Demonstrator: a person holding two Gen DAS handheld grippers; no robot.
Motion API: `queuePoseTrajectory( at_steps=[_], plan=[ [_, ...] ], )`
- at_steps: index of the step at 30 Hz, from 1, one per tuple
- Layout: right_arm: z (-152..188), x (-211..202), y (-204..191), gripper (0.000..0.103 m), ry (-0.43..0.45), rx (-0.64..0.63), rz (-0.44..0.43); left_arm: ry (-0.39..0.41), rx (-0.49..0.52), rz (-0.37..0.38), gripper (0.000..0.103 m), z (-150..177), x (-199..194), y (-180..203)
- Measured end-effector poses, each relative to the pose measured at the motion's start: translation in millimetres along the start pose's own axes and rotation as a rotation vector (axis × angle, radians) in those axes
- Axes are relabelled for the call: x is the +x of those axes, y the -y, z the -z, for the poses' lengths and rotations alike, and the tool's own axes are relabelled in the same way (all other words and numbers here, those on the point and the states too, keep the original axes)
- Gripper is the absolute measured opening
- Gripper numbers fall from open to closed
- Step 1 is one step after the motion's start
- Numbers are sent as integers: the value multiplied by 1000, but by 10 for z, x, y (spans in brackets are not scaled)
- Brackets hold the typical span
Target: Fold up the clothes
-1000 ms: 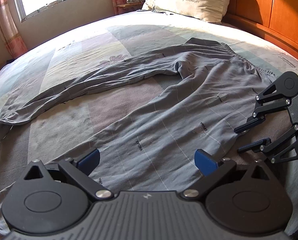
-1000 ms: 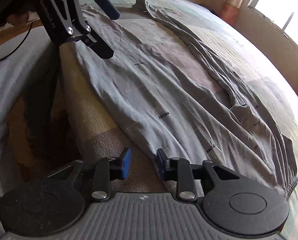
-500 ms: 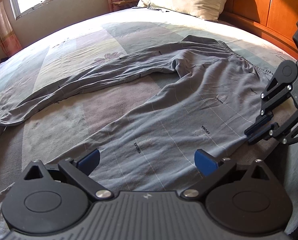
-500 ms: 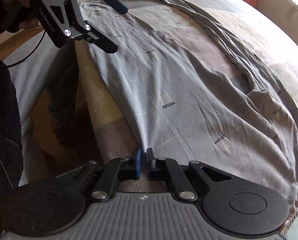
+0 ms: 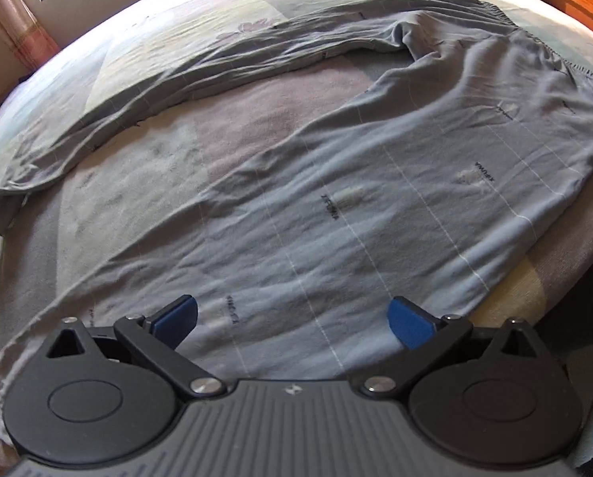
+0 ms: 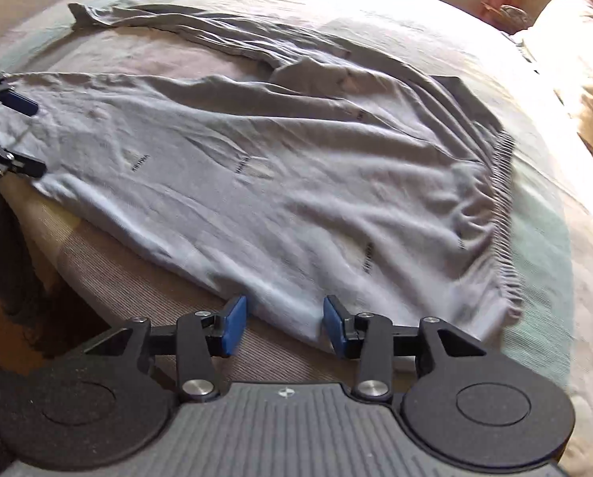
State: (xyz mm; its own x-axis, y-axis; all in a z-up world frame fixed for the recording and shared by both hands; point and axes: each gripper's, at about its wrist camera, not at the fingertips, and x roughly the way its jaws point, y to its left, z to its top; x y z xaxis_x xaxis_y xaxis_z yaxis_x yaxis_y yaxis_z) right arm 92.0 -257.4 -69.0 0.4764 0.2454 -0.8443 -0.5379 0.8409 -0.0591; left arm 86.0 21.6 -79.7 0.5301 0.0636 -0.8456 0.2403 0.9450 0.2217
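The left claw [image 5: 292, 318] hangs low over a leg of the grey trousers [image 5: 376, 206] spread flat on the bed [image 5: 256, 115], fingers wide apart and empty. The right claw [image 6: 282, 326] straddles the trousers' near edge, half open, gripping nothing; only its view shows the pillow [image 6: 574, 63]

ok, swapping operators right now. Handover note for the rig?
Left gripper: open, empty, over the lower part of the near leg of the grey trousers.
Right gripper: open, empty, fingers either side of the trousers' near edge, close to the elastic waistband.
Trousers lie spread on the patchwork bedspread, legs splayed apart, far leg creased.
Done: no fold visible.
Left: probably grip the near edge with both grippers, bring one leg over the other, then fold along the length.
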Motion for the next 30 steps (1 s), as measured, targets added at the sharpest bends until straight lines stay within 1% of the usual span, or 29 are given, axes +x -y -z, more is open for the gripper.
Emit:
queuePoseTrajectory(
  at_steps=[1, 2, 3, 4, 5, 6, 8, 10, 11, 12, 13, 14, 16, 17, 19, 21, 23, 25, 27, 30],
  plan=[
    [1, -60, -6, 48, 20, 18, -3, 14, 15, -23, 101, -49, -30, 6],
    [-27, -115, -34, 48, 51, 36, -24, 36, 17, 3, 102, -135, -58, 37],
    [-94, -130, -103, 50, 84, 45, -46, 57, 21, 27, 102, -220, -80, 74],
    [-171, -110, -192, 56, 109, 45, -54, 76, 33, 44, 102, -299, -68, 153],
    [-247, -90, -280, 59, 134, 44, -62, 95, 46, 60, 102, -377, -55, 232],
    [-279, -44, -327, 63, 142, 54, -60, 112, 59, 77, 102, -453, -40, 312],
    [-258, 99, -341, 64, 125, 96, -39, 109, 88, 108, 102, -523, 40, 473],
    [-237, 241, -356, 64, 108, 137, -18, 91, 101, 144, 102, -487, 107, 562],
    [-227, 313, -363, 64, 100, 157, -7, 57, 97, 148, 102, -433, 164, 565],
    [-157, 322, -330, 66, 112, 175, -5, 25, 91, 155, 103, -377, 219, 561],
    [-31, 263, -256, 67, 132, 197, -9, 4, 61, 183, 103, -314, 258, 500],
    [79, 200, -180, 67, 131, 224, -3, 5, 5, 219, 103, -267, 256, 401],
    [216, 93, -41, 67, 98, 286, 38, -15, -26, 225, 102, -282, 241, 303],
    [247, 29, 35, 67, 101, 327, 53, -1, -36, 242, 102, -356, 218, 288],
    [242, -68, 172, 69, 140, 392, 61, 29, -55, 276, 102, -506, 172, 257],
    [134, -81, 276, 71, 193, 408, 75, 58, -65, 322, 102, -685, 139, 275],
    [-15, 23, 394, 73, 221, 426, 96, 84, -62, 378, 102, -889, 134, 356],
    [-97, 188, 549, 73, 214, 464, 113, 104, -56, 423, 102, -1055, 165, 454],
    [-26, 232, 659, 73, 212, 480, 148, 118, -53, 457, 102, -1190, 218, 548],
    [154, 241, 802, 70, 210, 494, 209, 115, -67, 489, 102, -1341, 407, 658]
  ],
)
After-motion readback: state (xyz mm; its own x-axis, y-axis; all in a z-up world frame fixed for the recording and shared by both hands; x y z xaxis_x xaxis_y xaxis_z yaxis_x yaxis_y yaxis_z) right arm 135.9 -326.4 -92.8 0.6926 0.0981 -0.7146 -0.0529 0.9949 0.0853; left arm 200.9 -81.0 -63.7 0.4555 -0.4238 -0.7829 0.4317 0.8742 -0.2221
